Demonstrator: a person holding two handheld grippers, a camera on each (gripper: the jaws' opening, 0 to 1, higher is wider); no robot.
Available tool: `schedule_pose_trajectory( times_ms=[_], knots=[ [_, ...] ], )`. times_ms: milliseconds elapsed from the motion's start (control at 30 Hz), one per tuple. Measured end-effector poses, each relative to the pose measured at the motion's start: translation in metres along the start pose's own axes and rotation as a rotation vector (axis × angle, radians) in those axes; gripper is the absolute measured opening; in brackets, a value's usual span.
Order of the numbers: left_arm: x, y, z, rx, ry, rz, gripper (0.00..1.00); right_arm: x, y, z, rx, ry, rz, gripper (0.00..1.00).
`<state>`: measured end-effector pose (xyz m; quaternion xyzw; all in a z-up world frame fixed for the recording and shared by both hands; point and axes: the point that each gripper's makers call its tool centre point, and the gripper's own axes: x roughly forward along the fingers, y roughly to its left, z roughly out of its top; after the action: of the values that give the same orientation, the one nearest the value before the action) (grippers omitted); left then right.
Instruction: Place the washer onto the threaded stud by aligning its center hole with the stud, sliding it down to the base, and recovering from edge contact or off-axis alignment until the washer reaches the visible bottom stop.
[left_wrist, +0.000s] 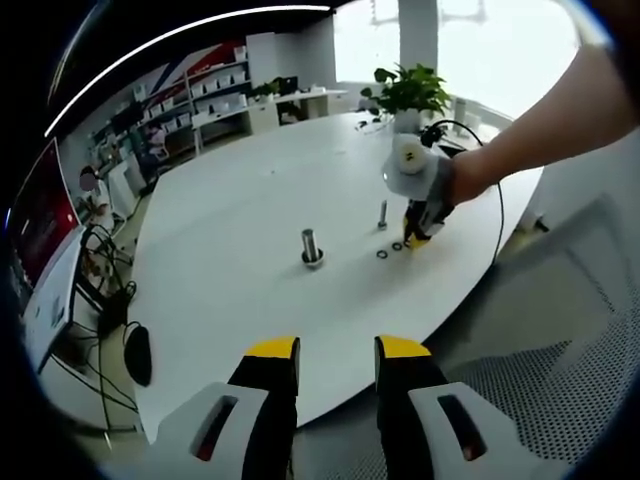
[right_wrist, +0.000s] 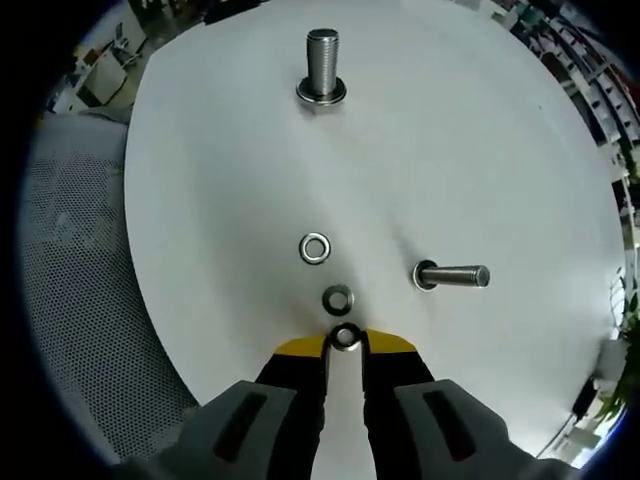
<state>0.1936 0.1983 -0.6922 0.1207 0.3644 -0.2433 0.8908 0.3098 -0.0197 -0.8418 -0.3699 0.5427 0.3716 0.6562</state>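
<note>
right gripper view: the right gripper (right_wrist: 345, 343) has its yellow-tipped jaws closed around a washer (right_wrist: 345, 337) low on the white table (right_wrist: 200, 200). two loose washers lie just beyond toward 12 o'clock, one dark (right_wrist: 338, 298), one bright (right_wrist: 315, 248). the large threaded stud (right_wrist: 322, 66) stands at 12 o'clock, a ring at its base; a slimmer bolt (right_wrist: 452, 276) sits at 3 o'clock. left gripper view: the left gripper (left_wrist: 337, 352) hangs off the table edge, jaws parted and holding nothing.

2 loose washers (right_wrist: 338, 298) lie before the thick stud (right_wrist: 322, 62)
</note>
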Motion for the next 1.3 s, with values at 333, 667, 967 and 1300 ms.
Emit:
schedule_pose_trajectory(
  times_ms=[333, 667, 967, 1300],
  knots=[
    [0.0, 0.001, 0.001, -0.003, -0.005, 0.002, 0.28, -0.001, -0.002, -0.001, 0.041, -0.044, 0.013, 0.14],
    [-0.001, 0.002, 0.001, -0.005, -0.007, 0.003, 0.28, -0.001, -0.002, 0.0, -0.003, -0.057, 0.004, 0.14],
    [0.0, 0.001, 0.001, -0.006, -0.009, 0.003, 0.28, -0.003, -0.007, -0.009, 0.007, -0.03, -0.005, 0.14],
    [-0.001, 0.001, 0.003, -0.006, -0.016, 0.001, 0.28, -0.018, -0.024, -0.006, 0.097, -0.093, -0.015, 0.14]
  ],
)
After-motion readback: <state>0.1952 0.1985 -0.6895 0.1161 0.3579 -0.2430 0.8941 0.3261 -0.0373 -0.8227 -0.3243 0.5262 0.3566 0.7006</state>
